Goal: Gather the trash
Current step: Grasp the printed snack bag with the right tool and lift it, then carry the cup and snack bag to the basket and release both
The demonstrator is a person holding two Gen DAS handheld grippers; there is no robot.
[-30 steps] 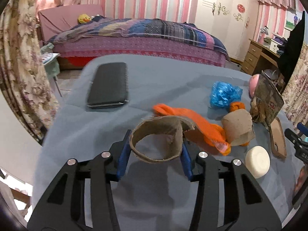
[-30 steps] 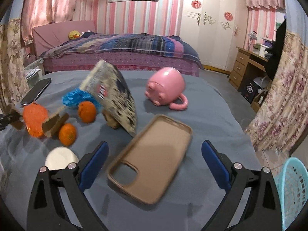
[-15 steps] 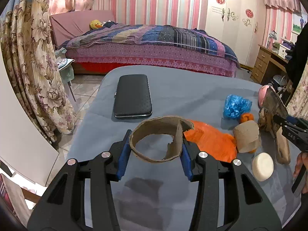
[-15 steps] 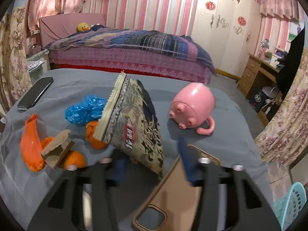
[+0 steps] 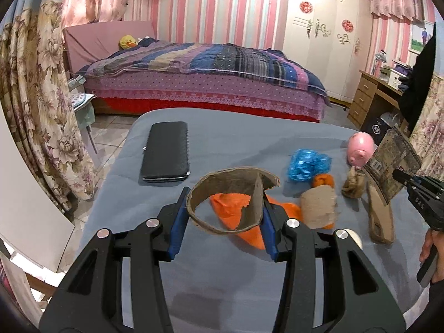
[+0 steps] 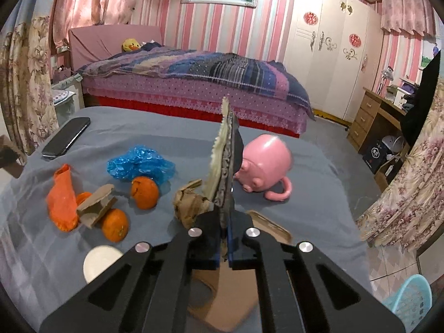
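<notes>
Snack bag (image 6: 224,166) now lifted off the grey surface (image 6: 319,166), right tool (image 6: 225,233) just clamped tight on its lower edge, left tool (image 5: 222,216) half open, gripping cardboard ring (image 5: 230,194) above orange bag (image 5: 236,213)

Torn cardboard ring (image 5: 231,197), rough and matt; snack bag (image 6: 224,163), crinkled printed foil; table (image 6: 305,161) under matt grey cloth; mug (image 6: 263,166), glossy pink ceramic; blue bag (image 6: 141,165), thin shiny plastic; phone (image 5: 166,151), smooth black gloss.
</notes>
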